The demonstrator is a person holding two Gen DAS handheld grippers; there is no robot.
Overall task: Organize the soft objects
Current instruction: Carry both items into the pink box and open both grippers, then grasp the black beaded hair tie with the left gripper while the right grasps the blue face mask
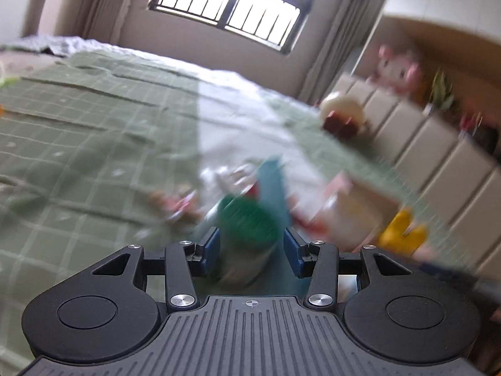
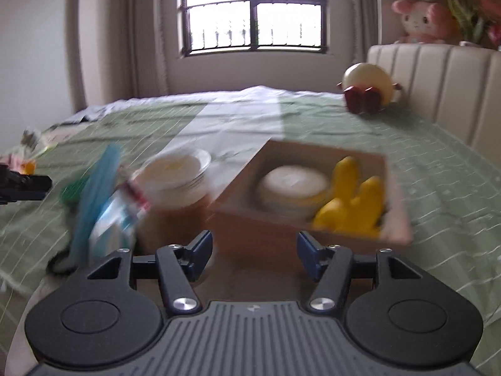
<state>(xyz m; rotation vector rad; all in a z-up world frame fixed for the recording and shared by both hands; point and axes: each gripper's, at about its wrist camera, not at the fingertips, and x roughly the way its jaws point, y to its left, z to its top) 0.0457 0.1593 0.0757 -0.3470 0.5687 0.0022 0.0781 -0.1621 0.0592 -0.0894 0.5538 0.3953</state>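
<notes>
Both views are motion-blurred. In the left wrist view my left gripper (image 1: 252, 247) has its jaws apart around a green-capped object (image 1: 247, 222) that sits between the blue pads; I cannot tell whether the pads touch it. A teal strip (image 1: 272, 185) rises behind it. In the right wrist view my right gripper (image 2: 255, 252) is open and empty, just in front of a cardboard box (image 2: 281, 228) on the bed. The box holds a yellow plush (image 2: 350, 200) and a round white cushion (image 2: 294, 188). Another round white cushion (image 2: 175, 172) lies left of the box.
A green checked bedspread (image 2: 438, 188) covers the bed. A cream round plush with red feet (image 2: 368, 87) sits by the padded headboard (image 2: 438, 78). A pink plush (image 2: 419, 20) sits on the shelf above. A blue-and-white packet (image 2: 116, 219) and the teal strip (image 2: 97, 188) lie at left.
</notes>
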